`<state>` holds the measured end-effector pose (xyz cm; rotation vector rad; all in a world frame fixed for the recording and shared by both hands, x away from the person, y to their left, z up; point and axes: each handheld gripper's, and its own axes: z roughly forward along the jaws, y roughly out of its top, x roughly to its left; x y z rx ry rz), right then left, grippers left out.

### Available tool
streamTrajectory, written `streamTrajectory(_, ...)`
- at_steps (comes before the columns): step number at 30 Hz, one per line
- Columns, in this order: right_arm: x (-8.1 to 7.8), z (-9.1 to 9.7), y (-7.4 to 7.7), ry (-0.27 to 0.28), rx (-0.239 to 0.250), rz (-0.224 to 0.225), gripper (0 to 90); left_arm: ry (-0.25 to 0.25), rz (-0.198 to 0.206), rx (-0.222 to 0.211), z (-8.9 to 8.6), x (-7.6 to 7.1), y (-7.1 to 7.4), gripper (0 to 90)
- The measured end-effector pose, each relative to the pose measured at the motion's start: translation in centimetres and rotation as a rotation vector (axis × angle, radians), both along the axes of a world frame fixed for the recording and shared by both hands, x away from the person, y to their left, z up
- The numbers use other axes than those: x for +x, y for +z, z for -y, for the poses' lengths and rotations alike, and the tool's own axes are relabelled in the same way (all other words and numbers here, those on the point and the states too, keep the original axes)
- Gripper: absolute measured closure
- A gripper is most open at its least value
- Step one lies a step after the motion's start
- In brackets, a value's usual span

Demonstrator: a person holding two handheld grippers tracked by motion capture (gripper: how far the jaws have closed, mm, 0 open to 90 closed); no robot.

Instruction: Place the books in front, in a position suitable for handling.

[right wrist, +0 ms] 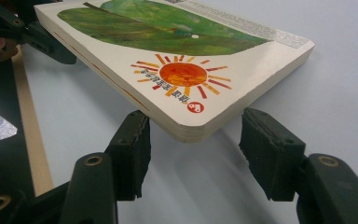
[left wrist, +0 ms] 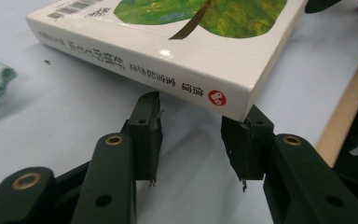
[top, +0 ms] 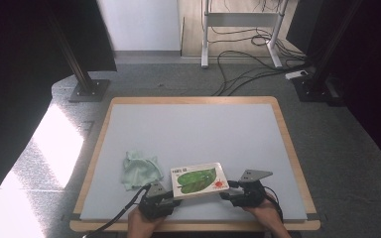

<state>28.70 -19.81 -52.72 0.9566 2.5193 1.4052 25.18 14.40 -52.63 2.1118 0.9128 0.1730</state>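
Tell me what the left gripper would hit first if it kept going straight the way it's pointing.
Most likely the book: the left gripper points at its spine corner, just ahead of the open jaws. Whether the corner already touches them is unclear.

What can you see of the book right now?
The book is a thick board book, closed, with a glossy white cover showing a big green leaf and an orange sun, printed text on its spine and a barcode. It sits near the front edge of the grey table, cover up, apparently raised off the surface, tilted. The left gripper is at its spine corner, the right gripper at its opposite rounded corner; whether the pads press it is unclear. A green cloth lies apart, to its left.
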Motion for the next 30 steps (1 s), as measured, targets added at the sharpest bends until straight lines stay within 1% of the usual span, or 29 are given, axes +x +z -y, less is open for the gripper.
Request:
streamTrajectory(2, 0.1, -0.1, 0.0, -0.005, -0.002, -0.002, 42.1, 0.003, -0.004, -0.005, 0.0, 0.4, 0.0, 57.7)
streamTrajectory(3, 0.3, -0.1, -0.1, -0.007, 0.000, -0.003, 42.0, 0.004, -0.022, -0.014, -0.1, 0.7, 0.0, 57.8)
streamTrajectory(5, 0.8, -0.2, -0.1, -0.019, -0.004, -0.005, 42.0, 0.005, -0.042, -0.025, -0.2, 1.1, 0.1, 57.1)
streamTrajectory(7, 1.5, -0.5, -0.3, -0.035, -0.012, -0.017, 41.8, 0.009, -0.052, -0.030, -0.2, 1.3, 0.2, 54.3)
streamTrajectory(9, 1.6, -0.5, -0.3, -0.038, -0.013, -0.017, 42.0, 0.011, -0.047, -0.025, -0.2, 1.1, 0.2, 54.3)
streamTrajectory(12, 1.5, -0.7, -0.5, -0.041, -0.041, -0.007, 42.3, 0.007, -0.024, 0.001, -0.2, 0.6, 0.2, 53.5)
streamTrajectory(16, 0.9, -0.5, -0.5, -0.023, -0.066, -0.005, 40.8, -0.015, -0.019, 0.011, -0.1, -0.1, 0.2, 51.0)
streamTrajectory(17, 0.7, -0.5, -0.5, -0.019, -0.073, 0.004, 40.5, -0.011, -0.010, 0.016, 0.1, -0.2, 0.2, 50.2)
streamTrajectory(19, 0.4, -0.4, -0.5, -0.016, -0.073, 0.006, 39.0, -0.008, 0.008, 0.027, 0.2, -0.5, 0.1, 49.9)
streamTrajectory(21, 0.5, -0.1, -0.5, -0.019, -0.047, -0.016, 38.9, -0.005, 0.005, 0.017, 0.2, -0.6, 0.0, 47.6)
streamTrajectory(23, 0.5, -0.1, -0.5, -0.024, -0.046, -0.016, 39.3, 0.002, 0.002, 0.012, 0.2, -0.6, 0.0, 47.7)
streamTrajectory(24, 0.5, -0.1, -0.5, -0.032, -0.045, -0.006, 39.5, 0.004, -0.001, 0.013, 0.2, -0.5, 0.1, 47.8)
streamTrajectory(26, 0.6, 0.0, -0.4, -0.045, -0.074, 0.009, 40.1, 0.010, 0.001, 0.015, 0.2, -0.5, 0.1, 49.5)
streamTrajectory(28, 0.6, 0.0, -0.4, -0.046, -0.081, 0.008, 41.1, 0.012, -0.001, 0.017, 0.2, -0.4, 0.1, 50.9)
streamTrajectory(30, 0.5, -0.1, -0.4, -0.045, -0.094, 0.019, 42.0, 0.010, -0.004, 0.018, 0.2, -0.3, 0.1, 50.9)
